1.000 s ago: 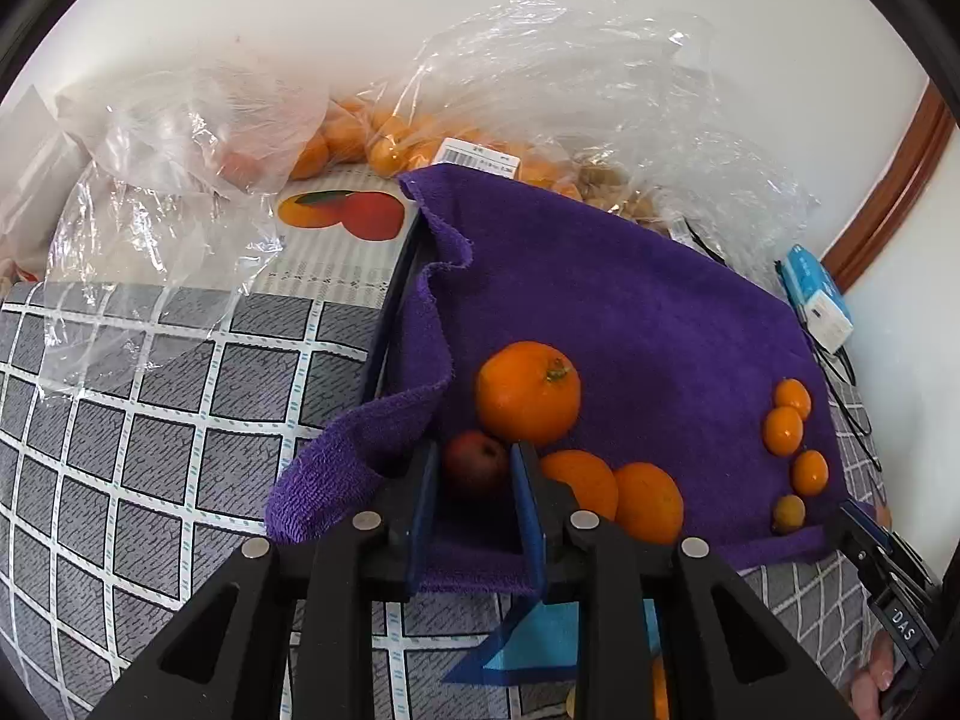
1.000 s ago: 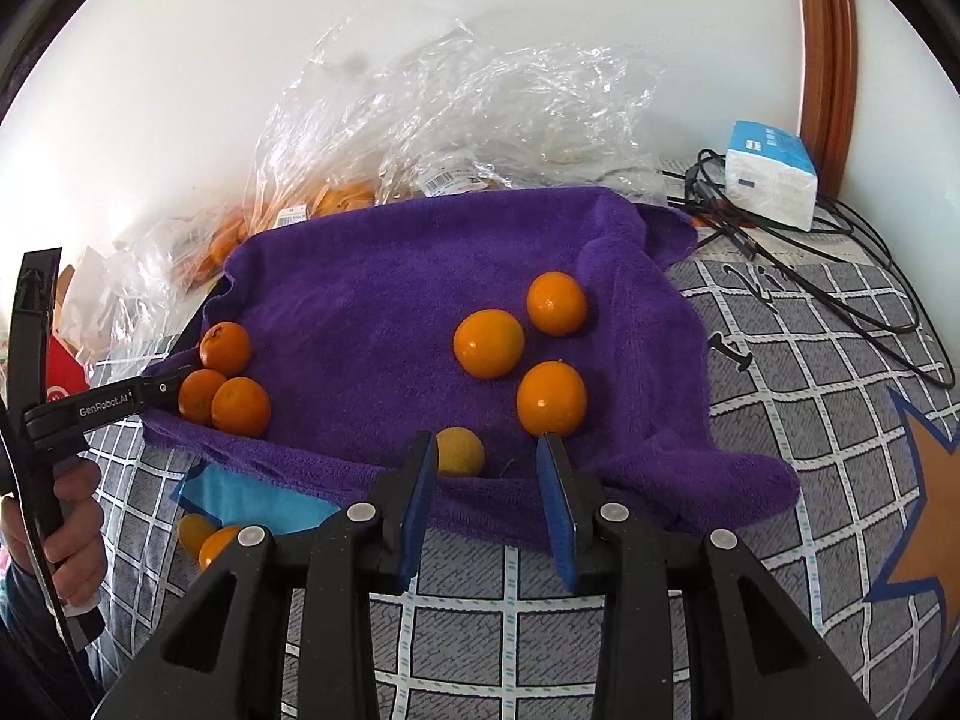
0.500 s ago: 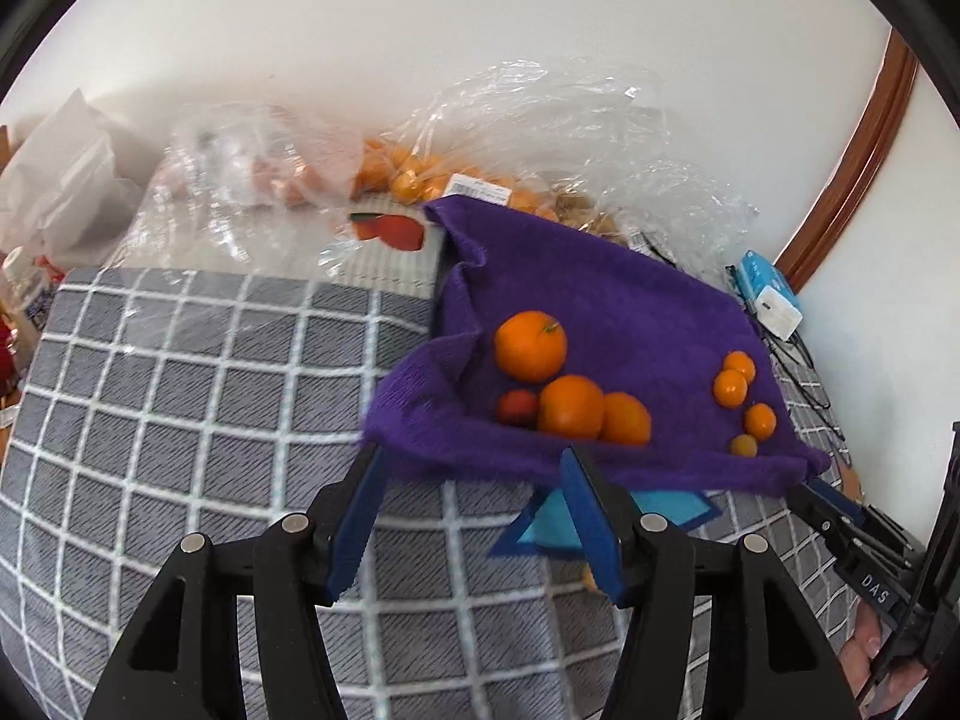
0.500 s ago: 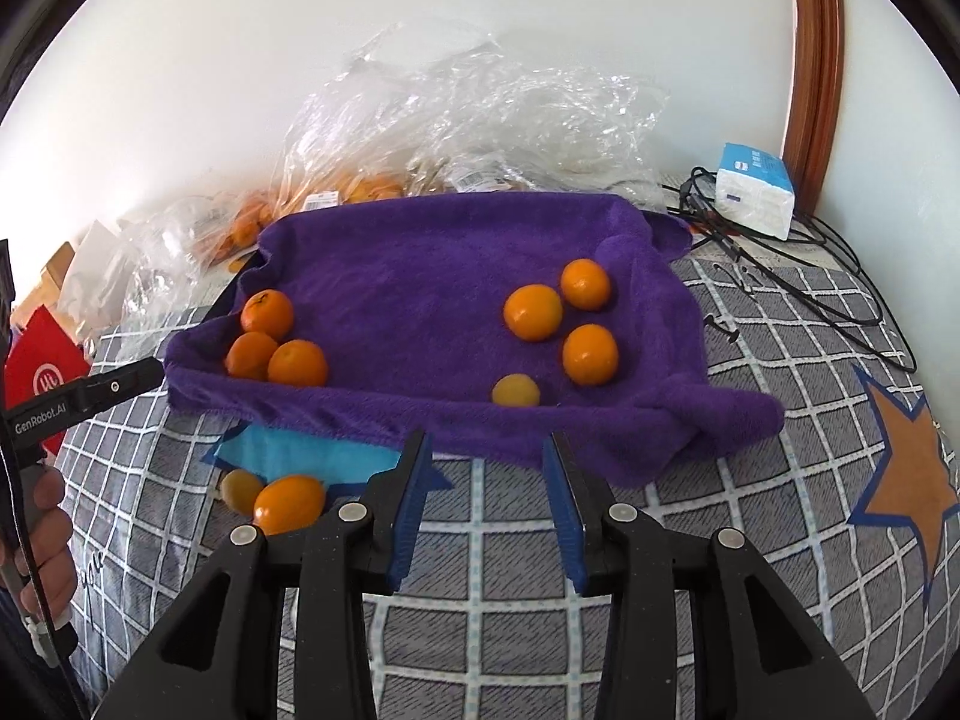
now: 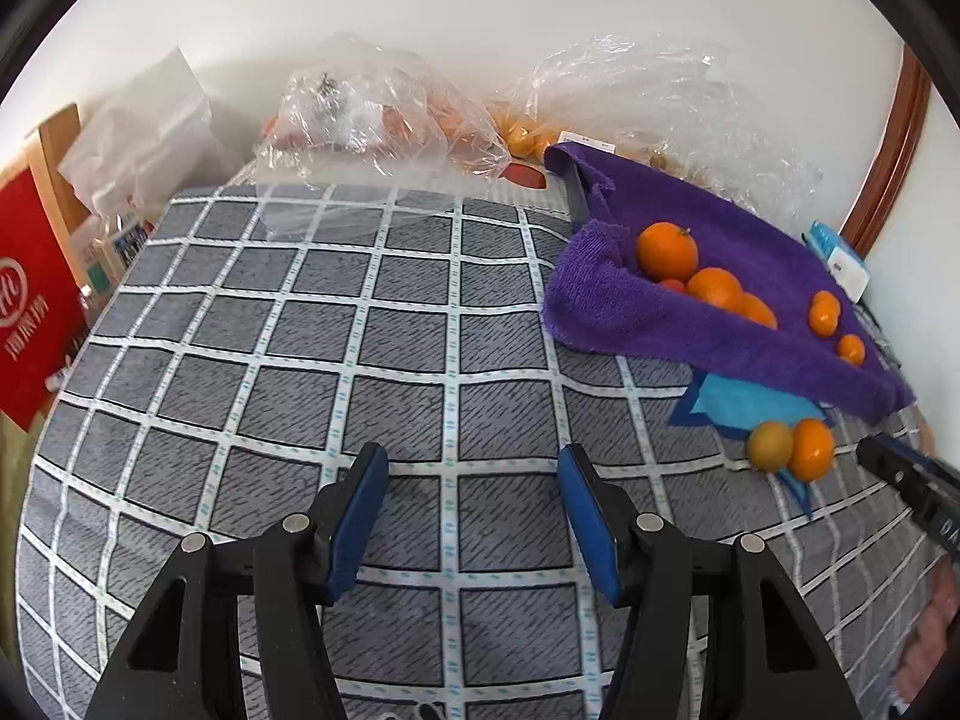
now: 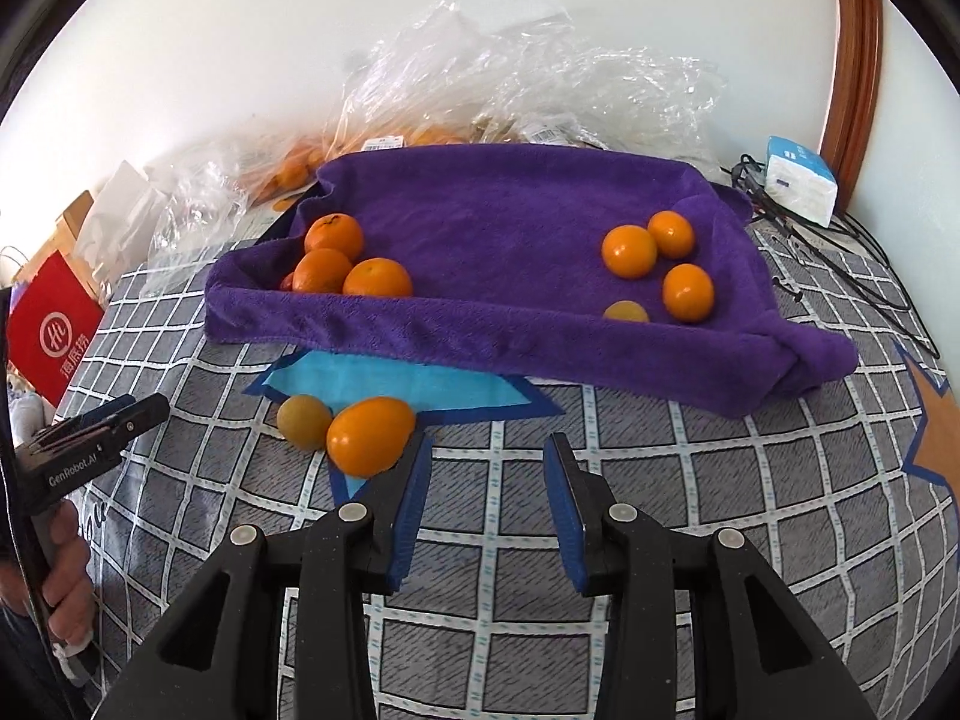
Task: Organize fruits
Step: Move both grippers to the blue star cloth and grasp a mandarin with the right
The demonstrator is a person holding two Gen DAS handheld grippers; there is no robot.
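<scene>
- Two fruits (image 6: pixel 348 429) lie just before the towel (image 6: pixel 510 228).
- Left gripper (image 5: pixel 471 504), just opened, and right gripper (image 6: pixel 486 498): jaws apart, empty.

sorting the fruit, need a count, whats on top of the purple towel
On the purple towel: three large oranges and a mostly hidden small red fruit at one end, three small oranges and a yellowish fruit at the other. The towel's raised front fold may hide more.

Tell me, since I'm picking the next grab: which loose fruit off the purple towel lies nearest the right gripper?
The bright orange fruit on the checked cover, just beside the right gripper. Its duller yellowish neighbour sits farther away.
</scene>
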